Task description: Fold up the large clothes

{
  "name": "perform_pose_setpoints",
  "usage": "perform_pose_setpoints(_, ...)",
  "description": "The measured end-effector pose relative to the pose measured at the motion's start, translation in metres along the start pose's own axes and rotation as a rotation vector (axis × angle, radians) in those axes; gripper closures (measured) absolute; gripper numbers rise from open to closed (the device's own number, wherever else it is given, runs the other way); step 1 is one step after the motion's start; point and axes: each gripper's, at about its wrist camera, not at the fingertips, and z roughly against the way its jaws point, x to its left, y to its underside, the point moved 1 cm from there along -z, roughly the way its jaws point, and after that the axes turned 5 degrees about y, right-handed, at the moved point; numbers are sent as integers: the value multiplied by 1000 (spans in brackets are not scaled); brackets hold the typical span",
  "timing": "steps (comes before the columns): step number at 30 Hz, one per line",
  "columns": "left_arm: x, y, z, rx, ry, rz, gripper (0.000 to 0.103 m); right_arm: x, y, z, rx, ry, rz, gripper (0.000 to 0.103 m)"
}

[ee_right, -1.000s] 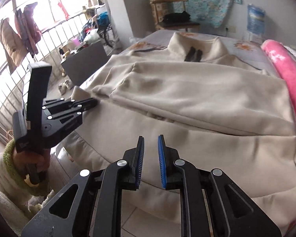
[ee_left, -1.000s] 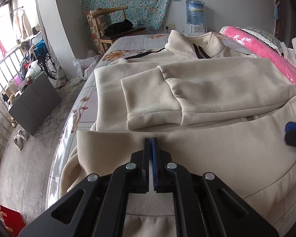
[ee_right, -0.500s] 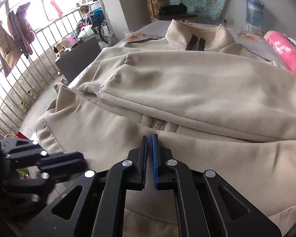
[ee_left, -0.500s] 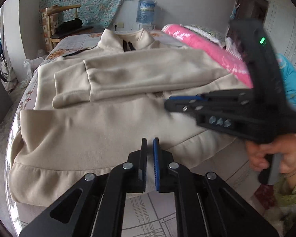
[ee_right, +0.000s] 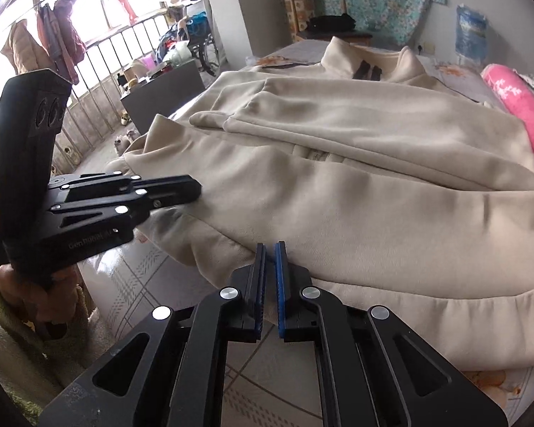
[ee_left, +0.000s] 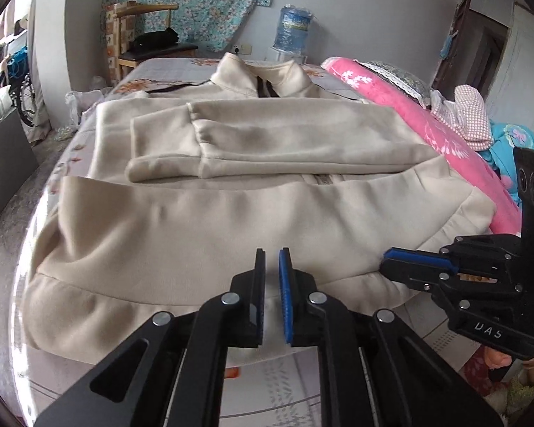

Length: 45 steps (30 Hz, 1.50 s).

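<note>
A large cream fleece jacket [ee_left: 231, 220] lies face up on the bed, collar at the far end, both sleeves [ee_left: 284, 135] folded across its chest. My left gripper [ee_left: 272, 252] hovers over the near hem [ee_left: 124, 313]; its jaws are opening by a narrow gap with nothing between them. In the left wrist view my right gripper [ee_left: 388, 263] reaches in from the right at the hem's corner. The right wrist view shows the right gripper [ee_right: 270, 247] shut and empty just above the jacket [ee_right: 373, 195] hem, with the left gripper [ee_right: 195, 188] at the left by the hem's other corner.
A rolled pink blanket [ee_left: 409, 124] runs along the jacket's right side. The patterned bed sheet [ee_left: 267, 391] shows below the hem. A wooden chair [ee_left: 142, 35] and a water bottle [ee_left: 292, 32] stand behind the bed. A dark cabinet [ee_right: 160, 89] and a railing hung with clothes [ee_right: 53, 42] are to the left.
The left gripper swung right along the hem and its jaws parted slightly. The right gripper closed its small gap, passed over the jacket's middle, then drew back to the hem.
</note>
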Motion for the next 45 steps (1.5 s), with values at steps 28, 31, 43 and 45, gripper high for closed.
perform_pose_setpoints(28, 132, -40, 37, -80, -106, 244, 99, -3, 4, 2, -12, -25, -24, 99)
perform_pose_setpoints(31, 117, -26, 38, -13, -36, 195, 99, -4, 4, 2, -11, -32, -27, 99)
perform_pose_setpoints(43, 132, -15, 55, -82, -188, 243, 98, -5, 4, 2, -9, -37, -25, 99)
perform_pose_setpoints(45, 120, -16, 54, -64, -103, 193, 98, -4, 3, 1, -9, -35, -24, 99)
